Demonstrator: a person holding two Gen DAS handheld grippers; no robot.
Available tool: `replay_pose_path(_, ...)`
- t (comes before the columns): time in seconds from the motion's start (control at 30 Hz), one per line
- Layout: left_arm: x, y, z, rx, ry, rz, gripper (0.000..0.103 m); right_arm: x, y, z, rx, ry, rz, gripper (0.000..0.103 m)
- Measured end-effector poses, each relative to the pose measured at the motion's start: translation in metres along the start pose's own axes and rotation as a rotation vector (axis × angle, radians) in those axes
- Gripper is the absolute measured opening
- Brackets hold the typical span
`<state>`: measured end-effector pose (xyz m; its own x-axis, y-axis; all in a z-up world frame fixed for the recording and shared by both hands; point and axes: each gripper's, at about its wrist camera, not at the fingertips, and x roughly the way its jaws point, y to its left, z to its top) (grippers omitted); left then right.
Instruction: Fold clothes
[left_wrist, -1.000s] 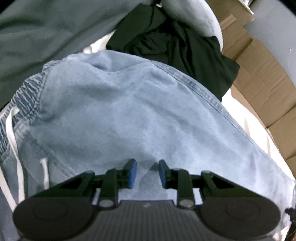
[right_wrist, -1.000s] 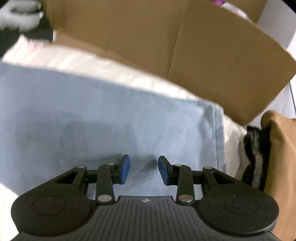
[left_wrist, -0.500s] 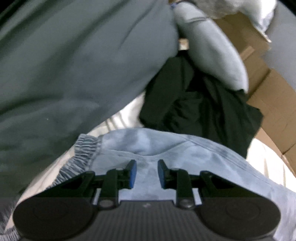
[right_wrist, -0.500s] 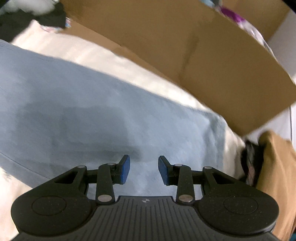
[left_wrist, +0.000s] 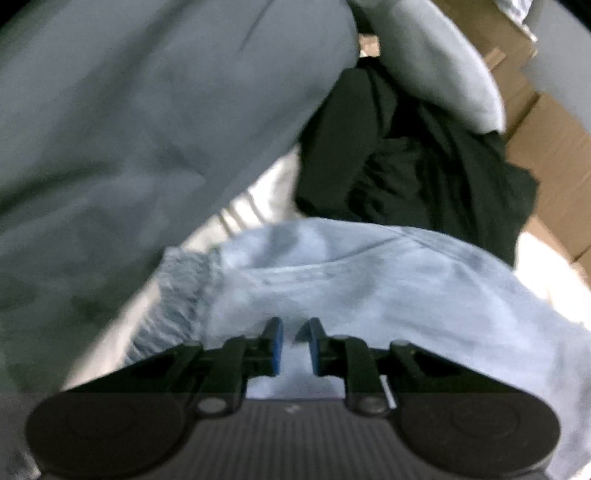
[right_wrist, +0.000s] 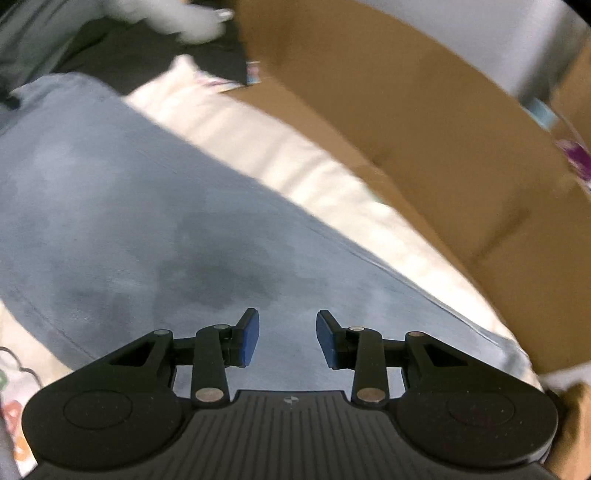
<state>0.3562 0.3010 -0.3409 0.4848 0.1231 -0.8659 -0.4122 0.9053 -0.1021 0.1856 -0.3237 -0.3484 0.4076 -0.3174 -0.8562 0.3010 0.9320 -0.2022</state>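
Observation:
Light blue denim trousers (left_wrist: 388, 295) lie spread on a cream sheet (right_wrist: 277, 147); their gathered elastic waistband (left_wrist: 177, 295) shows in the left wrist view. My left gripper (left_wrist: 296, 343) hovers just inside the waist edge. Its jaws are closing to a narrow gap, denim shows in the gap, and I see no pinch. In the right wrist view the denim leg (right_wrist: 129, 221) runs diagonally. My right gripper (right_wrist: 288, 339) stands open over it with nothing between its fingers.
A big grey garment (left_wrist: 129, 129) fills the upper left. A black garment (left_wrist: 406, 166) and a pale grey one (left_wrist: 443, 66) lie beyond the waist. Cardboard walls (right_wrist: 406, 129) (left_wrist: 546, 147) border the sheet. A brown cloth (right_wrist: 569, 424) sits at the lower right.
The left gripper slid from the middle of the denim to the waist edge and its jaws narrowed. The right gripper travelled along the leg away from the hem, staying open.

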Motion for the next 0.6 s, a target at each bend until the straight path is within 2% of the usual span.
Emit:
replay_pose_path(0.1,0.009,0.012,0.009,-0.051,-0.032,-0.031,0.010,0.005,0.028,0.016,-0.042,-0.003,0.040,0.041)
replay_pose_path(0.2,0.018,0.017,0.012,-0.031,-0.043,-0.033,0.003,0.008,0.051,0.034,-0.082,-0.031,0.068,0.042)
replay_pose_path(0.37,0.006,0.036,0.012,-0.138,-0.048,-0.118,0.003,0.015,0.078,0.067,-0.100,-0.068,0.108,0.042)
replay_pose_path(0.43,-0.006,0.038,0.014,-0.122,-0.062,-0.129,0.007,0.016,0.088,0.079,-0.112,-0.087,0.123,0.043)
replay_pose_path(0.5,-0.017,0.040,0.016,-0.102,-0.075,-0.133,0.007,0.022,0.097,0.094,-0.110,-0.106,0.140,0.049)
replay_pose_path(0.6,-0.013,0.044,0.020,-0.074,-0.054,-0.137,0.007,0.031,0.109,0.117,-0.096,-0.126,0.172,0.050)
